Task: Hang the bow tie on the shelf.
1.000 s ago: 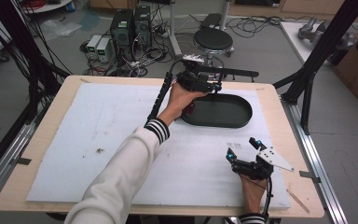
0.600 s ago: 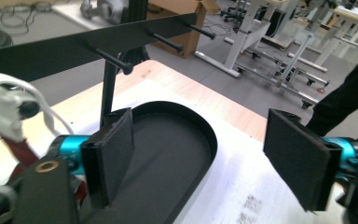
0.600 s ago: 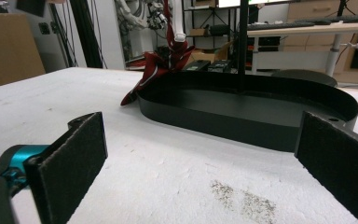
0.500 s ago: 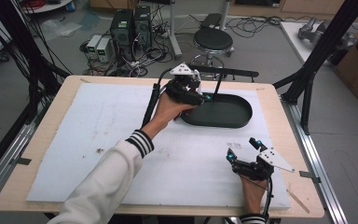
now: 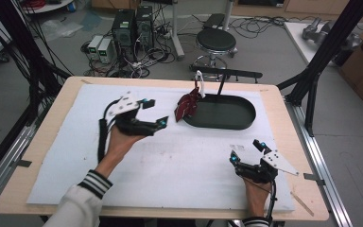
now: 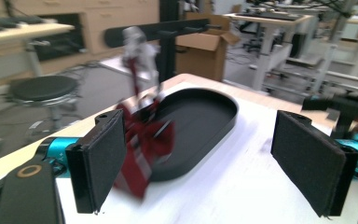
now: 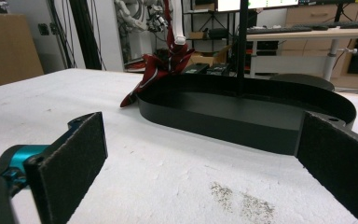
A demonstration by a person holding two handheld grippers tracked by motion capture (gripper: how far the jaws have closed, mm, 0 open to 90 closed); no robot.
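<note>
Two grippers, one dark red cloth and one black oval tray are on the white surface (image 5: pixel 179 165).

At the left, the left gripper (image 5: pixel 152 113) is held above the surface, well apart from the tray; its jaws stand wide open with nothing between them, as the left gripper view shows.

Next comes the dark red cloth (image 5: pixel 187 105), draped over the tray's left rim, its lower end outside the tray on the surface. A white piece (image 5: pixel 199 82) stands up from its top; the blur in the left gripper view leaves it unclear what that piece is. The cloth's long axis runs roughly upright, slanting down toward the left.

The black oval tray (image 5: pixel 236 124) lies with its long axis left to right.

At the right, the right gripper (image 5: pixel 246 151) sits near the front edge, jaws spread wide and empty, pointing toward the tray.
</note>
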